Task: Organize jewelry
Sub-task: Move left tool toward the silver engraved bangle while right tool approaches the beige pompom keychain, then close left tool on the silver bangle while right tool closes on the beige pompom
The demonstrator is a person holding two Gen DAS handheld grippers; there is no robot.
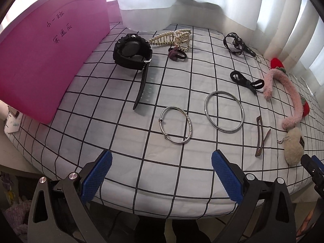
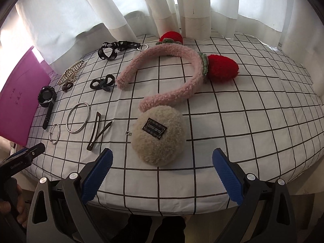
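Jewelry and accessories lie on a white grid-patterned cloth (image 1: 125, 137). In the left wrist view: a black watch (image 1: 131, 52), a pearl hair claw (image 1: 172, 37), a small silver bangle (image 1: 175, 125), a large silver bangle (image 1: 223, 111), a brown hair clip (image 1: 260, 136). My left gripper (image 1: 162, 174) is open and empty, just short of the small bangle. In the right wrist view: a beige plush pouch (image 2: 158, 135), a pink fuzzy headband (image 2: 166, 70) with red strawberries. My right gripper (image 2: 162, 174) is open and empty, just short of the pouch.
A pink folder (image 1: 46, 56) leans at the left of the table. White curtains (image 2: 162, 6) hang behind. Black hair ties (image 1: 246, 81), a black strap keyring (image 1: 236, 43) and a dark scrunchie (image 1: 176, 53) lie at the back. The table's front edge (image 2: 162, 208) is under the grippers.
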